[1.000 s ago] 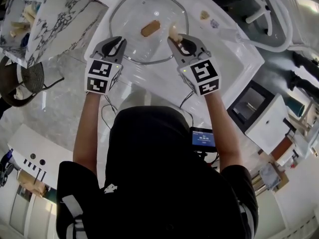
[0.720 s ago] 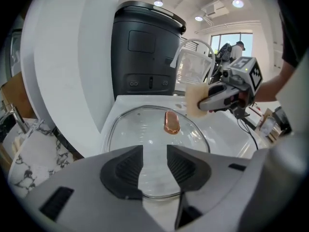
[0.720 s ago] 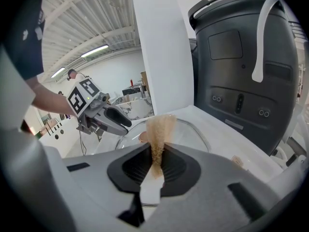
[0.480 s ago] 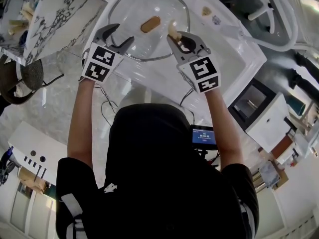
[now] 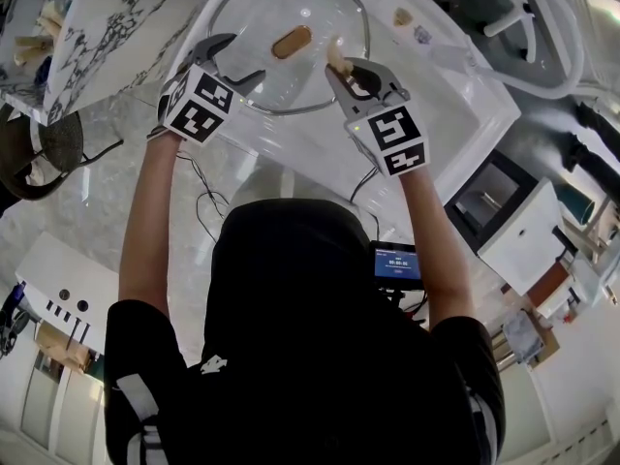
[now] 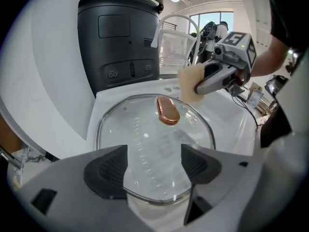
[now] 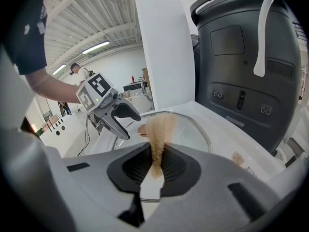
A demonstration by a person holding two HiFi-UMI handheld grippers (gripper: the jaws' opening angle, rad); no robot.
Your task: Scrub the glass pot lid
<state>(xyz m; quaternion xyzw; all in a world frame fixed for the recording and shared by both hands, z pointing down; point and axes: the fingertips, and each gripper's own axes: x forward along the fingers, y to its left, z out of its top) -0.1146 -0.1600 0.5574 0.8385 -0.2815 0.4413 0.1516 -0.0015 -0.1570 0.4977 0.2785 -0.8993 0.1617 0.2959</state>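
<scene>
Left gripper [image 6: 153, 164] jaws newly wide, lid [image 6: 147, 129] edge between, perhaps untouched

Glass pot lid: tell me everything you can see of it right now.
The glass pot lid is clear glass in a metal rim, rounded-square in outline, with an oblong copper-coloured handle at its centre. It lies flat, handle up, on the white surface. The left gripper, whose jaws have just been opening, stands open over its rim, pads not pressing. The sponge in the right gripper is at its right edge; contact there cannot be told.
</scene>
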